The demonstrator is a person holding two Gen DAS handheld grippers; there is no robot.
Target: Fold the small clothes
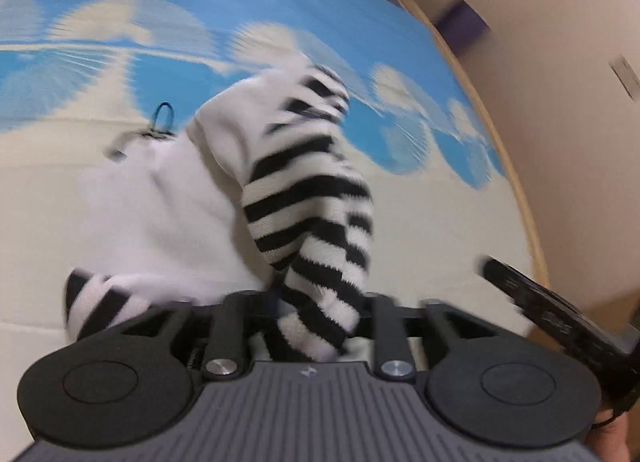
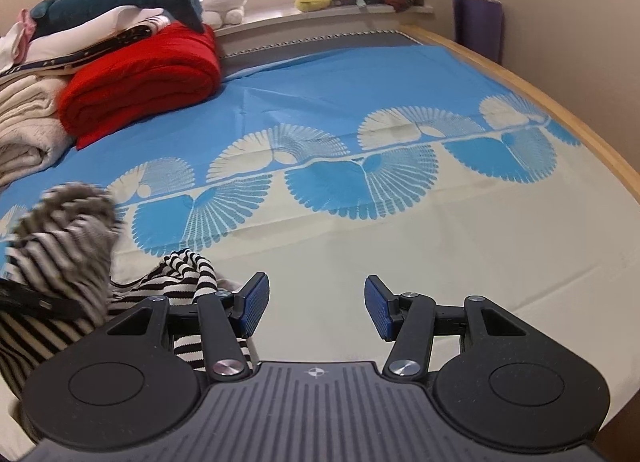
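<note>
A small black-and-white striped garment (image 1: pixel 312 198) with a plain white inner side lies bunched on the bed. My left gripper (image 1: pixel 316 314) is shut on its striped fabric, which hangs up and over the fingers and hides the pads. In the right wrist view the same garment (image 2: pixel 60 254) is at the lower left, partly blurred and lifted. My right gripper (image 2: pixel 316 306) is open and empty, with its blue pads (image 2: pixel 254 304) over bare cream sheet just right of the garment. The other gripper's black body shows at the right of the left wrist view (image 1: pixel 552 314).
The bed has a blue and cream fan-patterned sheet (image 2: pixel 400 198) and a wooden edge (image 2: pixel 560 102) at the right by the wall. A red folded blanket (image 2: pixel 140 78), cream towels (image 2: pixel 28 130) and plush toys (image 2: pixel 120 2) pile at the far left. A purple object (image 2: pixel 478 22) stands in the corner.
</note>
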